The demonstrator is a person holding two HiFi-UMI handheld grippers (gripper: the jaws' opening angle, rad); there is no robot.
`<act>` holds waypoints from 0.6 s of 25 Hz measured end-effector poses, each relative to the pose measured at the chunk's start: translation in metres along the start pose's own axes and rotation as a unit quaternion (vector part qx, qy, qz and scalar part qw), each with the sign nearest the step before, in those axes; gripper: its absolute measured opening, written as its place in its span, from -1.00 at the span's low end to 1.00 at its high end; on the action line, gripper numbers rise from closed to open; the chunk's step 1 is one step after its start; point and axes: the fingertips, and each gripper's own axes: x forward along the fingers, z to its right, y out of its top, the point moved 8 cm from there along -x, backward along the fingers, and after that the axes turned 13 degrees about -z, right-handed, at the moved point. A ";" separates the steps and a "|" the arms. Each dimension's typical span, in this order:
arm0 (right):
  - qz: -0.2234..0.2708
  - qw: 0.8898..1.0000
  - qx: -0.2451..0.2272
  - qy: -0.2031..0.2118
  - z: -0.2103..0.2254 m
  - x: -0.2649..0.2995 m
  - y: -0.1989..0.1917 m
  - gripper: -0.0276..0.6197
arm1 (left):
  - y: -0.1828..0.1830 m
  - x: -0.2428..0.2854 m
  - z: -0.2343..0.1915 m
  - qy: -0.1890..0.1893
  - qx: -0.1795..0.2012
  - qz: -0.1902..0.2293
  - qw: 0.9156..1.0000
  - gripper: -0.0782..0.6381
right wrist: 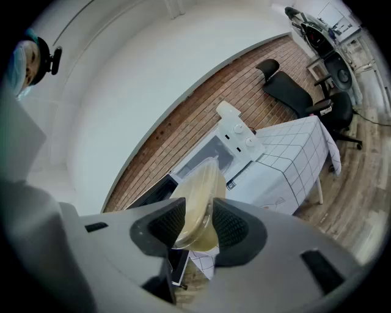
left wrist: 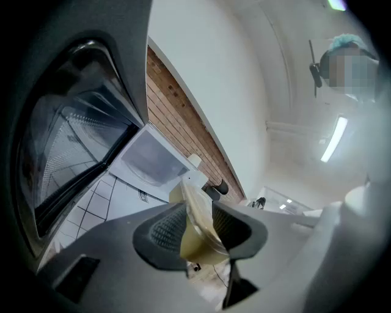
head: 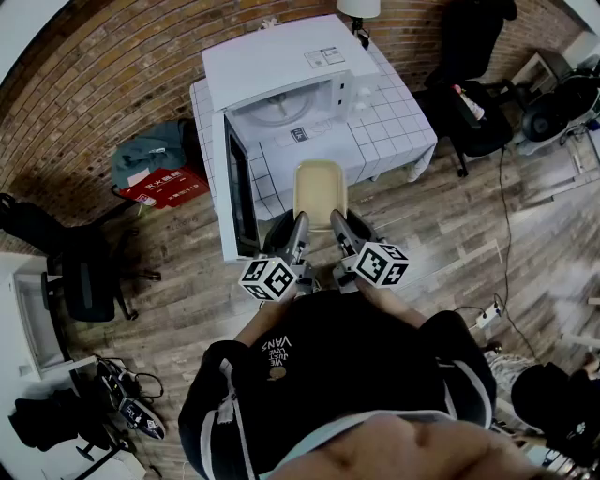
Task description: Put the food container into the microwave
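The left tongs (head: 299, 223) and right tongs (head: 338, 221), each clamped on the food container (head: 319, 187), hold it above the worktop (head: 394, 127) before the open microwave (head: 281, 70); insertion and release apparently remain.

A red-brown brick wall (head: 103, 84) is seen behind a table (head: 398, 131), which is covered by a white cloth marked with a grid of dark lines. The floor (head: 450, 244) is laid in grey-brown wood planks. One black office chair (head: 84, 272) is placed at the left, and another (head: 469, 117) stands just right of the table. A white lamp shade (head: 358, 7) is seen at the table's far edge. A white power strip (head: 488, 316) lies on the planks at the right. Above the brick a plain white wall (right wrist: 153, 79) is seen, and long ceiling lights (left wrist: 333, 139) are lit
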 end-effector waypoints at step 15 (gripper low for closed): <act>-0.024 1.000 0.002 0.019 0.021 0.022 0.035 -0.51 | 0.008 0.032 -0.003 0.028 -0.010 0.011 1.000 -0.41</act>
